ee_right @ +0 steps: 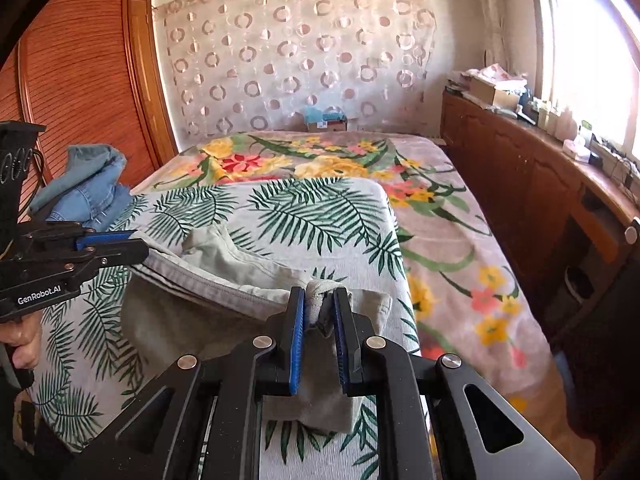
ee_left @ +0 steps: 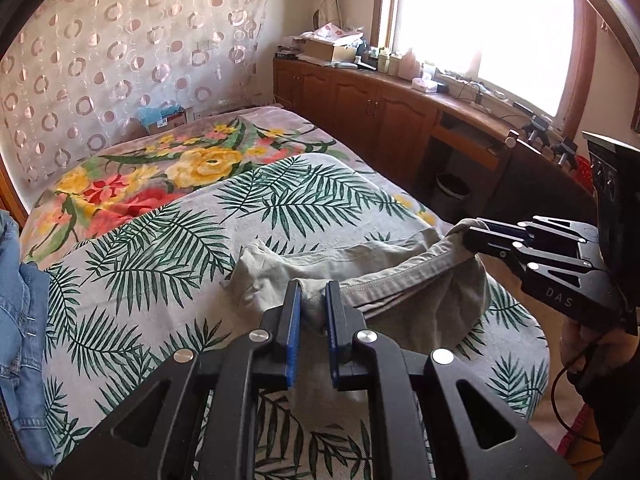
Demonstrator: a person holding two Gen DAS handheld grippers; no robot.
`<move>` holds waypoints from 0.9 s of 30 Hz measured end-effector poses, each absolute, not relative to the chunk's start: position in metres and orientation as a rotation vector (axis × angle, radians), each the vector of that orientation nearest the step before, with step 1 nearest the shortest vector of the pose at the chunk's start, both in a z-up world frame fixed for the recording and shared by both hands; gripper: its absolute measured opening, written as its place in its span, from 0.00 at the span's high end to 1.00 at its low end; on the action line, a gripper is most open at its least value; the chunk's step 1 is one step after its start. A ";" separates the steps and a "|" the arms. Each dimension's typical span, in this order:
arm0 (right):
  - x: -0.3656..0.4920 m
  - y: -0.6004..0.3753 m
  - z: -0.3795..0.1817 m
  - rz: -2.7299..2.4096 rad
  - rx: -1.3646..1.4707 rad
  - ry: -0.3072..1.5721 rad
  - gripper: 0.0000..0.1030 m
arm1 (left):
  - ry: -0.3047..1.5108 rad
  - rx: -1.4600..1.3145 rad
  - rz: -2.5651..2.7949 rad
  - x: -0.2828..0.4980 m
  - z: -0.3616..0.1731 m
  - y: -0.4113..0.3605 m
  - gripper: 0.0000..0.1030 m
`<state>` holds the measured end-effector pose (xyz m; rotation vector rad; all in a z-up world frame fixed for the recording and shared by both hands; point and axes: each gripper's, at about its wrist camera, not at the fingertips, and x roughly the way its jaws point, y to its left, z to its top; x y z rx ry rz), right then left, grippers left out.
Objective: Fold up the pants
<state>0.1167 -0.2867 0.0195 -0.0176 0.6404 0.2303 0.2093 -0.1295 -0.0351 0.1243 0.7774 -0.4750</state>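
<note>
Grey-green pants (ee_left: 360, 272) lie bunched on the leaf-print sheet (ee_left: 160, 248) near the bed's front edge. My left gripper (ee_left: 314, 292) is shut on one end of the waistband, lifting it a little. My right gripper (ee_left: 466, 236) comes in from the right and is shut on the other end of the waistband. In the right wrist view the pants (ee_right: 224, 276) hang between my right gripper (ee_right: 320, 300) and my left gripper (ee_right: 136, 242), the waistband stretched and the rest of the cloth drooping below. The legs are folded under and partly hidden.
A pile of blue denim clothes (ee_left: 20, 300) (ee_right: 88, 188) sits at the bed's left edge. A floral blanket (ee_left: 160, 168) covers the far half of the bed. Wooden cabinets (ee_left: 380, 120) with clutter line the window wall. A bin (ee_left: 452, 196) stands beside the bed.
</note>
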 end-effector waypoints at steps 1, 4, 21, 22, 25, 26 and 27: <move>0.120 -0.286 0.017 0.230 -0.012 0.652 0.86 | 0.784 0.128 -0.471 0.212 -0.039 -0.131 0.88; 0.128 -0.287 0.015 0.233 0.008 0.683 0.86 | 0.802 0.125 -0.460 0.214 -0.045 -0.131 0.87; 0.105 -0.314 0.021 0.195 0.065 0.625 0.67 | 0.829 0.124 -0.439 0.210 -0.057 -0.118 0.54; 0.104 -0.316 0.019 0.199 0.066 0.633 0.66 | 0.837 0.128 -0.439 0.210 -0.060 -0.119 0.54; 0.108 -0.317 0.007 0.211 0.060 0.683 0.60 | 0.865 0.142 -0.439 0.216 -0.071 -0.120 0.54; 0.111 -0.317 0.006 0.209 0.058 0.700 0.59 | 0.879 0.142 -0.437 0.219 -0.076 -0.121 0.54; 0.114 -0.317 0.001 0.211 0.056 0.718 0.59 | 0.887 0.141 -0.435 0.221 -0.078 -0.120 0.54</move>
